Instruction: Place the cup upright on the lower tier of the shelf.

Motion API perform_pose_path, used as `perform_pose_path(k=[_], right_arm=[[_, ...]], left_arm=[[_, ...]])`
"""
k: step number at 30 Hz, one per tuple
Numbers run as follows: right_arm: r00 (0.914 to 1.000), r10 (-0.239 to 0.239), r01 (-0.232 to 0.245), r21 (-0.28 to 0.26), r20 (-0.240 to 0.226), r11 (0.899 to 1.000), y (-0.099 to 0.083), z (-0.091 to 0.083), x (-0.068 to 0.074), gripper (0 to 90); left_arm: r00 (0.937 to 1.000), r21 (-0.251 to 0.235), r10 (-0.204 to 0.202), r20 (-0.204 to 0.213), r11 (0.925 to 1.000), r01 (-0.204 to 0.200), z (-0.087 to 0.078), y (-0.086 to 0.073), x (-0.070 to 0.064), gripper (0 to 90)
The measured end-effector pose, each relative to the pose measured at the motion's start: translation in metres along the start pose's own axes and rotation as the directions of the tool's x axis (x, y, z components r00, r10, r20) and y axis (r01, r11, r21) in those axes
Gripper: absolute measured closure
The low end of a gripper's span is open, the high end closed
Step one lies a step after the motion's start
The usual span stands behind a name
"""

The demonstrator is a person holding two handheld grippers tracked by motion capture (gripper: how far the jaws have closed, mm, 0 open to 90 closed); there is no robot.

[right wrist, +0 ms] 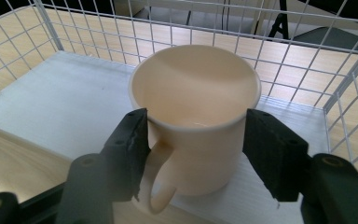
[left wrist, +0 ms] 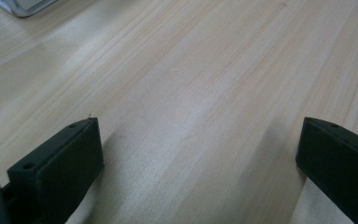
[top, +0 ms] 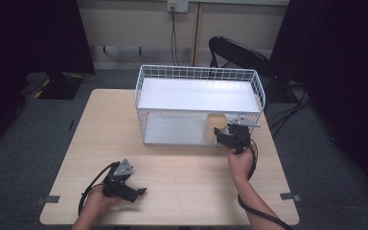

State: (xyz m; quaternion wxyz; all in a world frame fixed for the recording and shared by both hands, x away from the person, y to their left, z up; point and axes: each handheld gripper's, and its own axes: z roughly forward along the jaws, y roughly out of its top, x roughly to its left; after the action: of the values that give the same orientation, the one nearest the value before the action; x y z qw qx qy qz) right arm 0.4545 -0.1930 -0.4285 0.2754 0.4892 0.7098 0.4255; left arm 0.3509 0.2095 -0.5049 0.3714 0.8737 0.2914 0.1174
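While cream mug (right wrist: 196, 116) sits empty on lower shelf of wire rack (top: 199, 74), right gripper (right wrist: 193, 149) clamps its sides; left gripper (left wrist: 200, 163) wide open over table (left wrist: 191, 70).

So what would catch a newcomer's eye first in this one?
The white wire rack at the table's far side stands out, with a cream mug upright on its lower shelf at the right end. The right gripper has its jaws either side of the mug, handle toward the camera. The left gripper rests open on the bare table, near the front edge.

Shiny smooth cream mug (right wrist: 196, 121), thin white wire rack (top: 199, 103), pale smooth wood table (top: 172, 182), matt black pads (right wrist: 130, 149).
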Motion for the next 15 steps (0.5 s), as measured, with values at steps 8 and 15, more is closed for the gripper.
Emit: perform_pose_path(k=[8, 15], right_arm=[[0.9997, -0.017, 0.017, -0.005, 0.019, 1.000, 0.0045, 0.0035, 0.0032, 50.3], [0.9991, -0.017, 0.018, -0.027, 0.038, 0.999, 0.0091, 0.0062, 0.0071, 53.4]], left_arm=[[1.0000, 0.000, 0.000, 0.000, 1.0000, 0.000, 0.0000, 0.0000, 0.0000, 0.0], [1.0000, 0.000, 0.000, 0.000, 1.0000, 0.000, 0.0000, 0.0000, 0.0001, 0.0]])
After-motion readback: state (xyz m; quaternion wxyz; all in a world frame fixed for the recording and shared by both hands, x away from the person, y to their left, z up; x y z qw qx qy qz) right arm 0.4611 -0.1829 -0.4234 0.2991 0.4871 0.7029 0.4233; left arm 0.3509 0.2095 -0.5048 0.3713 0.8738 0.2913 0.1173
